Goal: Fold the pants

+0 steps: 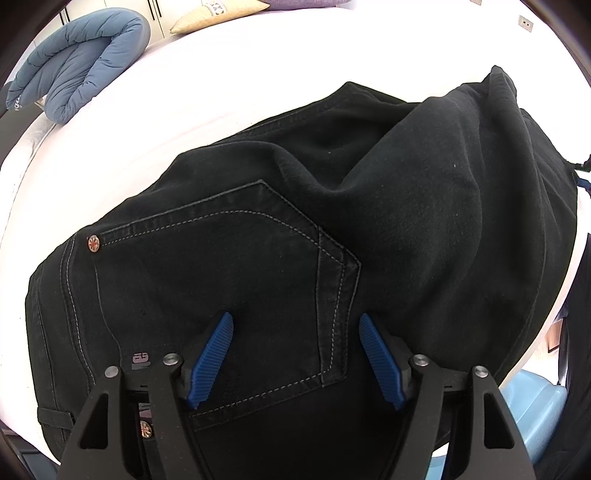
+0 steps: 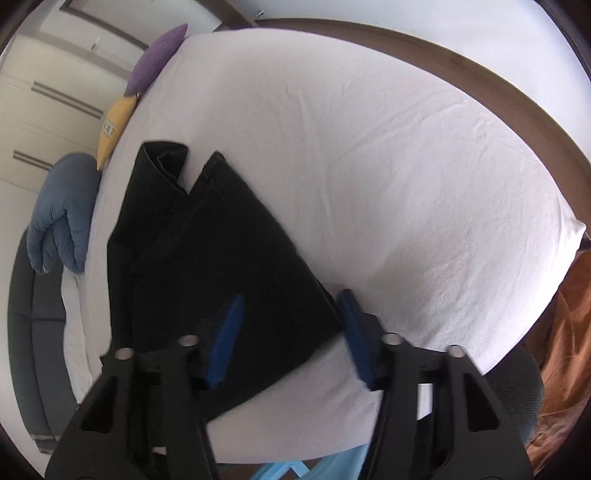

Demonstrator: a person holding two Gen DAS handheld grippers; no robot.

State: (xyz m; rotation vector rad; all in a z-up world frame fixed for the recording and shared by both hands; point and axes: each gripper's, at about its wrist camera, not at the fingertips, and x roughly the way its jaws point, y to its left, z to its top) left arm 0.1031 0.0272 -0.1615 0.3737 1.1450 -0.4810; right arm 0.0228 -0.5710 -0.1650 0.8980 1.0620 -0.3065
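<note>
Left gripper (image 1: 295, 319): hanging steeply over the seat of the pants, jaws standing apart, blue fingertips (image 1: 216, 347) straddling the back pocket (image 1: 229, 266) with nothing clamped between them
Right gripper (image 2: 291, 302): jaws showing spread in its own view, one pad (image 2: 229, 332) over the black cloth, the other (image 2: 356, 332) at the cloth's edge over the sheet; whether the pads are pressing on the fabric I cannot tell
Pants (image 1: 332, 221): black jeans lying on the bed, waist end nearest the left camera, a copper rivet (image 1: 93, 244) at the pocket corner, one leg lying folded back in a raised hump across the seat
Leg ends (image 2: 177, 177): lying on the sheet in the right wrist view, two hems side by side and pointing away toward the cushions
Bed (image 2: 369, 166): white sheet, creased, carrying the pants along its near left part
Blue quilt (image 1: 85, 62): lying rolled at the bed's far edge
Yellow cushion (image 1: 218, 14): lying beyond the quilt
Purple cushion (image 2: 155, 59): lying next to the yellow one, farthest back
</note>
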